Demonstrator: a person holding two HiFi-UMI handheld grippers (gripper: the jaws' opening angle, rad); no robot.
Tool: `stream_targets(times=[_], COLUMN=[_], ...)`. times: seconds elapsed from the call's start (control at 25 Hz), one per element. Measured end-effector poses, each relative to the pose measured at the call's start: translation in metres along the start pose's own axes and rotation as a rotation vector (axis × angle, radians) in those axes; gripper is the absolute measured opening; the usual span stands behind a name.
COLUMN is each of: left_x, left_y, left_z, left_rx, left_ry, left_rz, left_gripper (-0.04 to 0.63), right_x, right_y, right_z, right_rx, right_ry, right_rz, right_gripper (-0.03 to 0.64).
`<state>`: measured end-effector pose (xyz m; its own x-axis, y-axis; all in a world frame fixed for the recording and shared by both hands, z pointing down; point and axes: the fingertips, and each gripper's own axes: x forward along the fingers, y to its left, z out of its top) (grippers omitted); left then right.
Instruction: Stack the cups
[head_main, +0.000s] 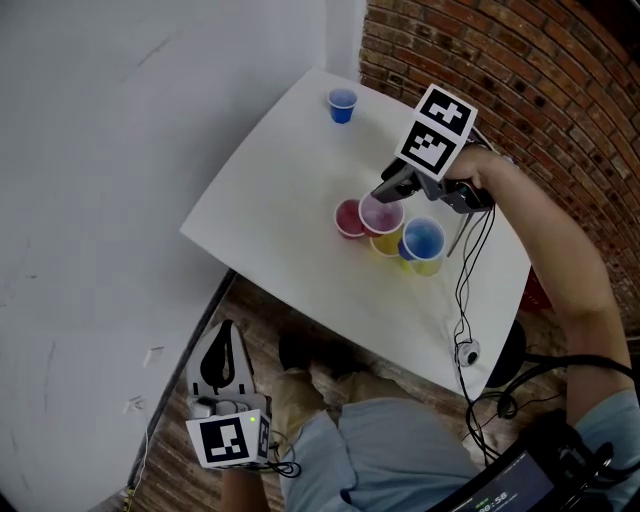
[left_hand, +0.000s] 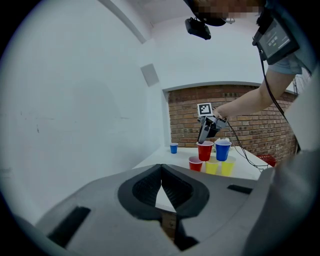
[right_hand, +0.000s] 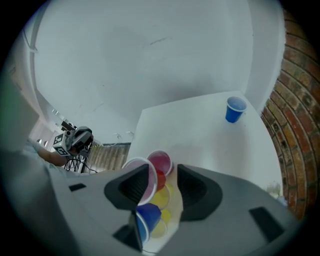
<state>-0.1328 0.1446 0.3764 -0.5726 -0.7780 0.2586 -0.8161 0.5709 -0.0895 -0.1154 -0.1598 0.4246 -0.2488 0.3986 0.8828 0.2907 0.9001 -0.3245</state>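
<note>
On the white table (head_main: 270, 190) stands a cluster of cups. One red cup (head_main: 348, 218) rests on the table. Beside it a second red cup (head_main: 381, 213) sits on a yellow cup (head_main: 389, 244), and a blue cup (head_main: 423, 239) sits on another yellow cup (head_main: 429, 266). My right gripper (head_main: 386, 193) hangs open over the raised red cup (right_hand: 152, 182), whose rim lies by the left jaw; the pads do not press it. A lone blue cup (head_main: 342, 104) stands at the far corner. My left gripper (head_main: 226, 332) is shut and empty, low and off the table.
A brick wall (head_main: 520, 70) runs behind the table and a white wall (head_main: 120, 150) along its left. Cables (head_main: 465, 300) trail over the table's near right corner. The person's legs (head_main: 400, 440) are below the near edge.
</note>
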Motion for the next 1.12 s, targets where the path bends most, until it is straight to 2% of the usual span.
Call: stream_targets(times=[0.52, 0.76, 1.0, 1.12], left_x=[0.009, 0.019, 0.041, 0.054], left_y=[0.007, 0.002, -0.01, -0.009], left_z=[0.011, 0.018, 0.037, 0.043], left_rx=[0.013, 0.013, 0.027, 0.031], left_ry=[-0.011, -0.016, -0.038, -0.05], left_rz=[-0.007, -0.007, -0.022, -0.028], left_gripper=[0.009, 0.009, 0.009, 0.009], right_x=[-0.03, -0.056, -0.097, -0.116], right_y=[-0.014, -0.034, -0.077, -0.103], right_z=[0.011, -0.002, -0.019, -0.015], right_rx=[0.059, 0.093, 0.153, 0.189], right_ry=[-0.18, -0.246, -0.333, -0.386], right_rz=[-0.026, -0.063, -0.184, -0.263], right_gripper=[0.187, 0.186, 0.175, 0.149])
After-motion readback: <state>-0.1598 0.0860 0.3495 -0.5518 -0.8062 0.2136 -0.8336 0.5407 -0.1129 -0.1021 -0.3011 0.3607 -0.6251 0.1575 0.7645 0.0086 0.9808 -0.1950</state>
